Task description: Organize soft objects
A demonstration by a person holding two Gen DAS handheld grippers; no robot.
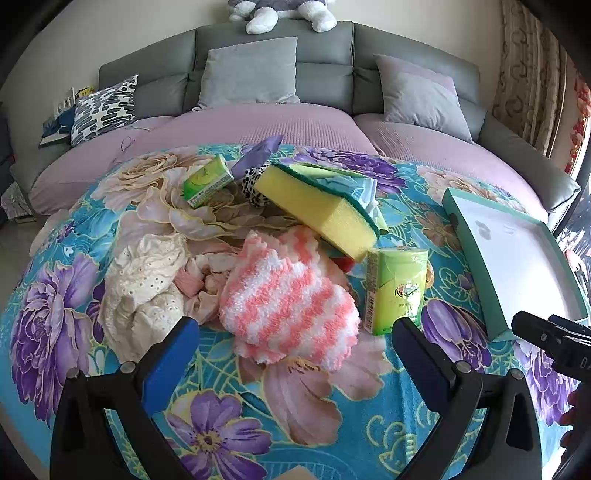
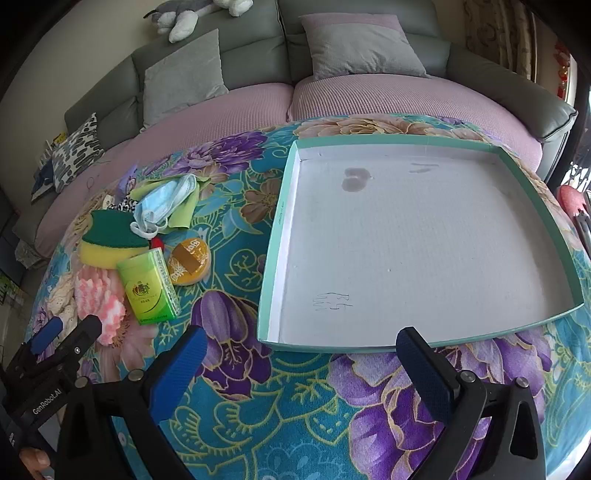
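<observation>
A: So, which gripper's closer to the pink-and-white fuzzy cloth (image 1: pixel 291 291)?
B: Left gripper (image 1: pixel 295 354), fingers apart, empty; cloth at twelve o'clock. Right gripper (image 2: pixel 301 363), also apart, faces the tray (image 2: pixel 280 221).

left wrist – down at pile | right wrist – over tray (image 2: pixel 280 229) | shared: tissue pack (image 1: pixel 397 291)

- Big grey sofa (image 1: pixel 325 79) with a lilac seat cover (image 1: pixel 258 129), cream wall (image 1: pixel 92 33) behind.
- Grey cushions (image 1: pixel 251 74), one patterned cushion (image 1: pixel 103 107) at the left end.
- Plush toy (image 1: pixel 280 13) on the backrest (head cut off).
- Patterned curtain (image 1: pixel 528 81) on the right, daylight coming through.
</observation>
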